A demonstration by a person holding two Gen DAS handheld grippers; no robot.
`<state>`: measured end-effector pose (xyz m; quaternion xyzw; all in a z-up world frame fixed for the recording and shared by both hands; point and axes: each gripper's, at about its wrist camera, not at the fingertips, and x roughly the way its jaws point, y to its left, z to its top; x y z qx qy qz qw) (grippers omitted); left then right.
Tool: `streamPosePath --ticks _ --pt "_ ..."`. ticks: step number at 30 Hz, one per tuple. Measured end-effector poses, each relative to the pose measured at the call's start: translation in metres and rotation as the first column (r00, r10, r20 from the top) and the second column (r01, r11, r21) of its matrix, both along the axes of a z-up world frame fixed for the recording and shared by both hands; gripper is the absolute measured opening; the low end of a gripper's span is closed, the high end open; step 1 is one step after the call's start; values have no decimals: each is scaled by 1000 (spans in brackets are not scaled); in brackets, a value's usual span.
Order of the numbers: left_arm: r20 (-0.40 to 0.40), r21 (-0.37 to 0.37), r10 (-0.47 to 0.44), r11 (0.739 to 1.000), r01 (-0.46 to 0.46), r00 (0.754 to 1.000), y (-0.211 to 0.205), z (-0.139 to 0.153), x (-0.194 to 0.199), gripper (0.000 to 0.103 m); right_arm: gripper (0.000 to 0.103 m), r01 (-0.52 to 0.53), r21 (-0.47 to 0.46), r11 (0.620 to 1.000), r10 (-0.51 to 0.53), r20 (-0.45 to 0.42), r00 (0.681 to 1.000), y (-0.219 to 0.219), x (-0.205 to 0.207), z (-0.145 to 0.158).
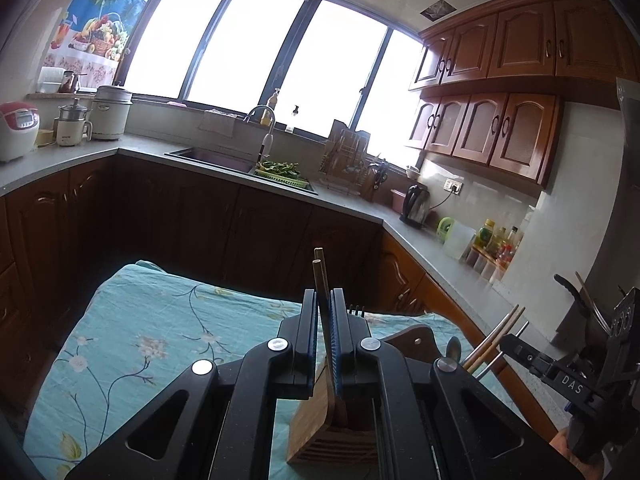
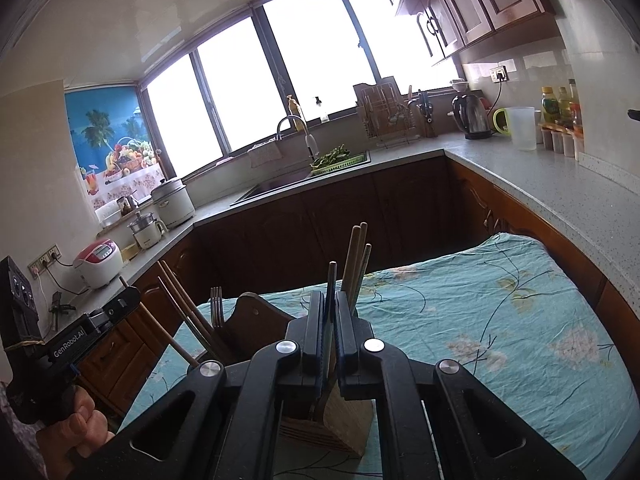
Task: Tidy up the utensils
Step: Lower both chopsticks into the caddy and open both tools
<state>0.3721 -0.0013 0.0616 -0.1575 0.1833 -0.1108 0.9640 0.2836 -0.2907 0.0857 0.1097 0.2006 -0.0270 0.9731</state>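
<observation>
A wooden utensil holder [image 1: 320, 436] stands on a table with a teal floral cloth [image 1: 160, 340]. My left gripper [image 1: 323, 300] is shut on a pair of brown chopsticks [image 1: 320, 276], held upright over the holder. My right gripper [image 2: 330, 304] is shut on a thin dark utensil handle [image 2: 332, 280] above the same holder [image 2: 344, 420]. More chopsticks [image 2: 356, 264] stand in the holder behind it. A fork [image 2: 216, 308] and other chopsticks [image 2: 180, 304] lean in the holder's left side. The right gripper also shows in the left wrist view [image 1: 532, 356], with chopsticks [image 1: 496, 336] beside it.
A dark wood board [image 2: 256, 320] stands behind the holder. Kitchen counters [image 2: 540, 176] wrap around the table, with a sink [image 1: 216, 158], kettle [image 1: 416, 204], rice cooker [image 2: 100, 258], dish rack [image 1: 348, 164] and bottles [image 1: 496, 240]. Cupboards hang above.
</observation>
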Motion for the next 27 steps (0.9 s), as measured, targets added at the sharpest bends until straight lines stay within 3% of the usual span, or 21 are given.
streamPosePath --ticks 8,11,13,17,19,21,22,24,25,27 --pt "-23 14 -7 1000 8 1000 -1 4 0 5 10 -1 25 1000 1 -1 1000 -5 -1 -3" --pt "-30 14 -9 1000 10 1000 0 5 -2 6 20 5 27 1000 -5 2 1000 -5 -5 -2" --pt "-29 15 -8 1000 9 1000 1 7 -4 11 31 11 27 1000 -11 11 1000 -5 -7 0" --pt "-25 23 6 1000 -5 1000 1 11 -8 21 34 22 27 999 -23 14 1000 -7 -12 1" --pt "-28 25 9 1000 -8 1000 2 12 -11 25 41 25 33 999 -25 16 1000 -9 -13 2" --pt "-30 32 26 999 -25 999 2 13 -15 45 53 30 36 999 -31 19 999 -11 -16 2" --pt "-24 37 37 999 -36 999 3 12 -19 50 65 29 39 999 -30 24 999 -11 -18 1" --pt "-23 56 72 996 -71 997 3 12 -27 74 84 18 47 999 -20 39 999 -12 -23 0" --pt "-24 66 97 993 -95 995 3 12 -31 80 91 20 41 999 -22 47 999 -11 -26 -1" --pt "-24 65 107 992 -105 994 2 9 -40 83 92 28 24 999 -29 50 998 -9 -32 -3"
